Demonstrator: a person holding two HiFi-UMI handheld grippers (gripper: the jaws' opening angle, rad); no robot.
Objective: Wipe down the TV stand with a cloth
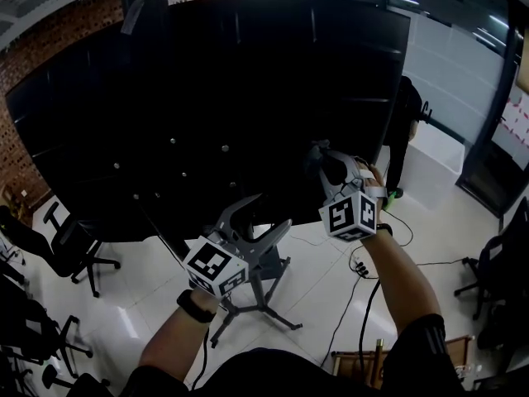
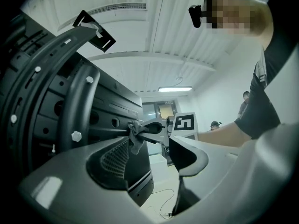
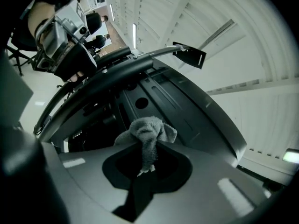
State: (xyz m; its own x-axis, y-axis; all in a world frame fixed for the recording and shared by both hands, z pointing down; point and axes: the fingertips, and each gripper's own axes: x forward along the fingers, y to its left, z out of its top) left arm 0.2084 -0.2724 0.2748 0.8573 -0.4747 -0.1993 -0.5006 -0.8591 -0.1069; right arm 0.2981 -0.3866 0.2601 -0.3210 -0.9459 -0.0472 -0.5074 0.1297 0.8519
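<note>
The back of a large black TV (image 1: 223, 98) fills the head view, on a grey stand with splayed legs (image 1: 258, 298). My right gripper (image 1: 324, 162) is shut on a crumpled grey cloth (image 1: 317, 155) that it holds against the TV's lower back. In the right gripper view the cloth (image 3: 147, 133) bunches out past the shut gripper (image 3: 145, 164), close to the stand's curved black bar (image 3: 107, 69). My left gripper (image 1: 266, 215) is open and holds nothing, lower left of the right one and above the stand legs. The left gripper view shows this open gripper (image 2: 149, 160) and the cloth (image 2: 135, 135) beyond it.
Black office chairs stand at the left (image 1: 68, 246) and right (image 1: 496, 279). Cables (image 1: 364, 304) trail over the white floor below my right arm. A white box (image 1: 436, 164) and a person in dark clothes (image 1: 405, 126) are behind the TV's right edge.
</note>
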